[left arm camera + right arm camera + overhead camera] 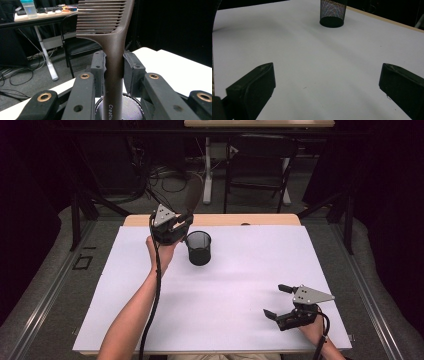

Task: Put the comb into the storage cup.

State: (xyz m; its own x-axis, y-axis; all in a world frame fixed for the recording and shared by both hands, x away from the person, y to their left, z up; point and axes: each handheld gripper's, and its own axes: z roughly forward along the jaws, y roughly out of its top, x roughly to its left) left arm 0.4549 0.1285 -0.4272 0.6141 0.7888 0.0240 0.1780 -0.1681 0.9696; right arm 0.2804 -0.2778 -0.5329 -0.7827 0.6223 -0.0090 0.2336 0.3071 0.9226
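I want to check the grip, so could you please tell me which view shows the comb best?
The left gripper view: the comb stands close up, its handle pinched in the left claw above the mesh cup, teeth clear. The high view shows it as a small blurred dark shape above that claw. The right gripper view shows the cup.

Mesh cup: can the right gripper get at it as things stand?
Probably yes. The right gripper sits open and empty near the table's front right, and only bare white surface lies between it and the mesh cup. One catch: the left gripper holds a comb right over the cup.
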